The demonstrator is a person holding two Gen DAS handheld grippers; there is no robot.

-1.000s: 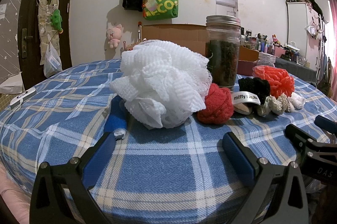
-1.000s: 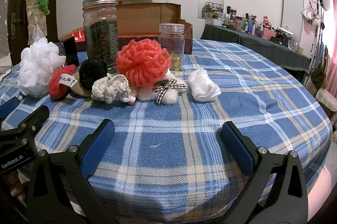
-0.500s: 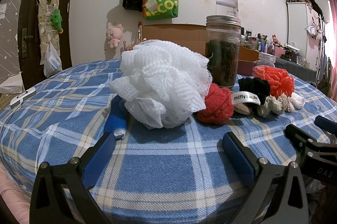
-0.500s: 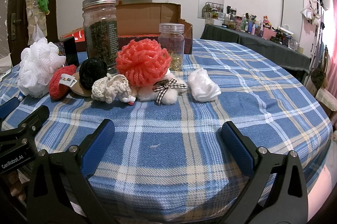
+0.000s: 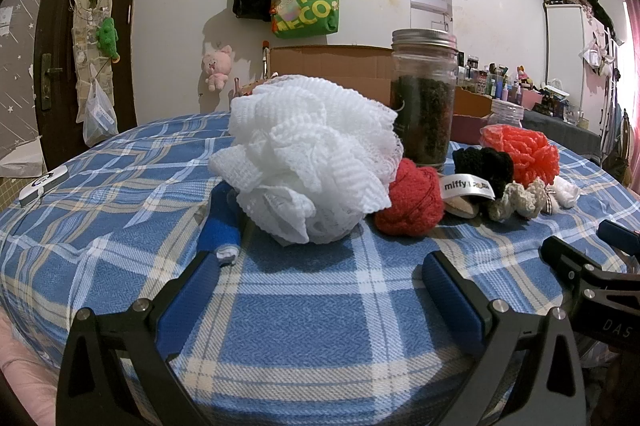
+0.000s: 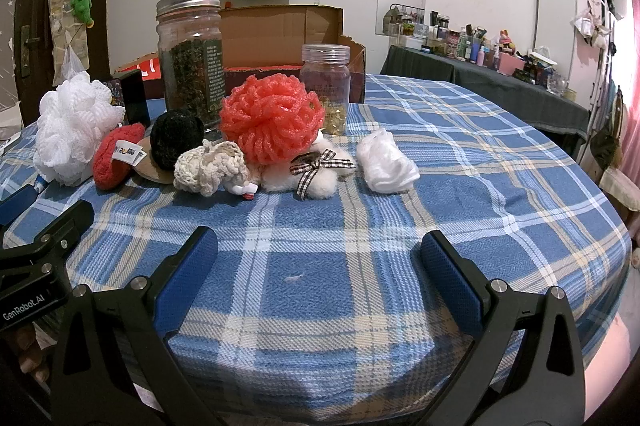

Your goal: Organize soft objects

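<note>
Holding position: left gripper [image 5: 320,290] and right gripper [image 6: 320,266], jaws spread wide, both empty, unmoved over the last second. White mesh puff [image 5: 308,158] at twelve o'clock of the left gripper; coral puff [image 6: 272,122] at eleven of the right. Sorting not begun.

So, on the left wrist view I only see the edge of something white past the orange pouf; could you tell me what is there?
Observer: A fluffy white piece with a checked bow lies against the orange pouf, at its front.
Operator: Thank you; is anything further right?
Observer: Yes, a crumpled white bundle lies apart from the rest.
Operator: Is the right tool holding anything?
Observer: No, the right tool is open and empty above the tablecloth.
</note>
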